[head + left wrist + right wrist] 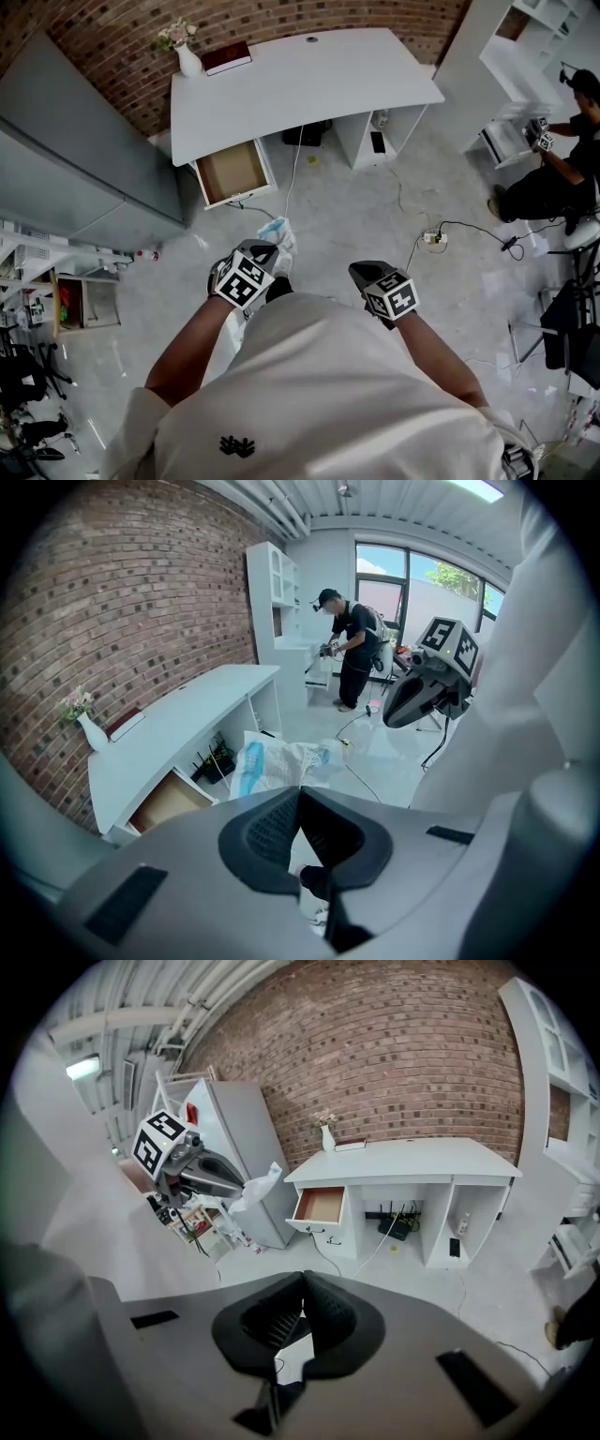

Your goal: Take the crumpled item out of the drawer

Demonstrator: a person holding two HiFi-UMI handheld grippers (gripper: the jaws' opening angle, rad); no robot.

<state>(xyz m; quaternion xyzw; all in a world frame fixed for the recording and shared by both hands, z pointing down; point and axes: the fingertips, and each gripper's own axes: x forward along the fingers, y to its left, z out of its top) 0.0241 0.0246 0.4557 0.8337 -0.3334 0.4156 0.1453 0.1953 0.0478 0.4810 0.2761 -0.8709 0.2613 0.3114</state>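
Note:
A crumpled white and blue item [279, 232] sticks out of my left gripper [266, 253], which is shut on it above the floor, well clear of the desk. In the left gripper view the crumpled item [281, 761] bulges just past the closed pads of the left gripper [300, 795]. The drawer [232, 172] of the white desk [300, 84] stands pulled out, showing a bare brown bottom. My right gripper [364, 274] hangs beside the left one, shut with nothing in it; its own view shows the right gripper [302, 1283] with pads together and the open drawer [321, 1206] beyond.
A vase of flowers [186, 56] and a dark red book [227, 58] sit on the desk's left end. A grey cabinet [75, 159] stands left of the desk. Cables and a power strip [433, 238] lie on the floor. Another person [553, 169] works at the far right.

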